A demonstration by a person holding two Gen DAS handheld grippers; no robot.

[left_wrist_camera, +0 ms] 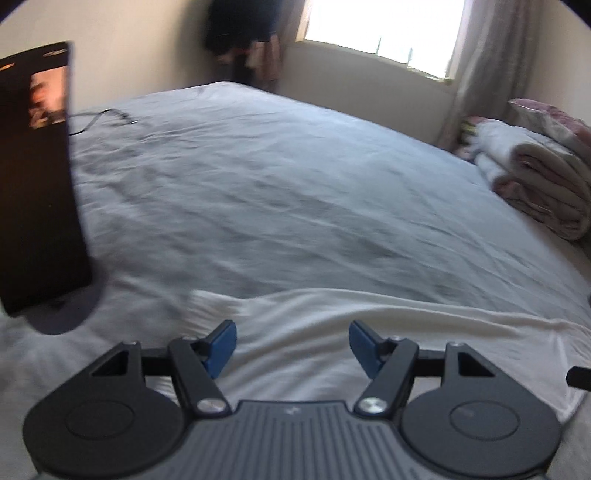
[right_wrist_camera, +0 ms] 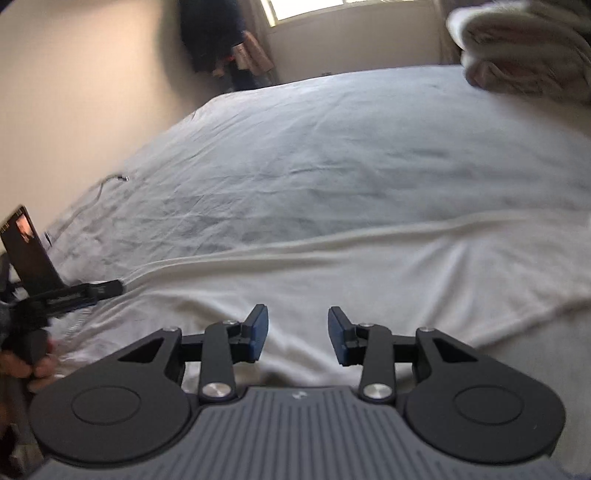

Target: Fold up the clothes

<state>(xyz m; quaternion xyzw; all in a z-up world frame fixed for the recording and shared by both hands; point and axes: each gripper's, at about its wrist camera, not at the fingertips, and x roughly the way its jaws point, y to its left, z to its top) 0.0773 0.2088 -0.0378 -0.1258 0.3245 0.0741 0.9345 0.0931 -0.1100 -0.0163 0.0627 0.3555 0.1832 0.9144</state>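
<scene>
On the bed (left_wrist_camera: pixel 295 177), across its near edge: one cream-white garment (left_wrist_camera: pixel 369 325), spread flat with soft lengthwise folds, lying on the pale grey sheet directly under both of your tools.

Left gripper (left_wrist_camera: pixel 292 345): yours, hovering above the garment; blue-padded fingers (left_wrist_camera: pixel 221 347) spread wide, nothing between them. Whether the tips touch the cloth cannot be told.

Right gripper (right_wrist_camera: pixel 297 334): yours, likewise over the garment; jaws parted, holding nothing. From this view your left hand (right_wrist_camera: pixel 22 363) shows at the far left, wrapped round the other tool's handle.

Phone (left_wrist_camera: pixel 37 177): dark, upright, mounted at your left, its screen showing a small picture.

Cable (left_wrist_camera: pixel 99 120): thin, dark, lying loose on the sheet towards the far left corner of the bed.

Folded bedding (left_wrist_camera: pixel 535 173): a stack in pink and white, at the right edge of the bed, well apart from the garment.

Window (left_wrist_camera: pixel 380 26): bright, on the far wall, with a pale curtain (left_wrist_camera: pixel 476 74) hanging at its right side.

Dark clothing (left_wrist_camera: pixel 240 33): hanging in the far corner, blurred; a pinkish piece shows below it.
</scene>
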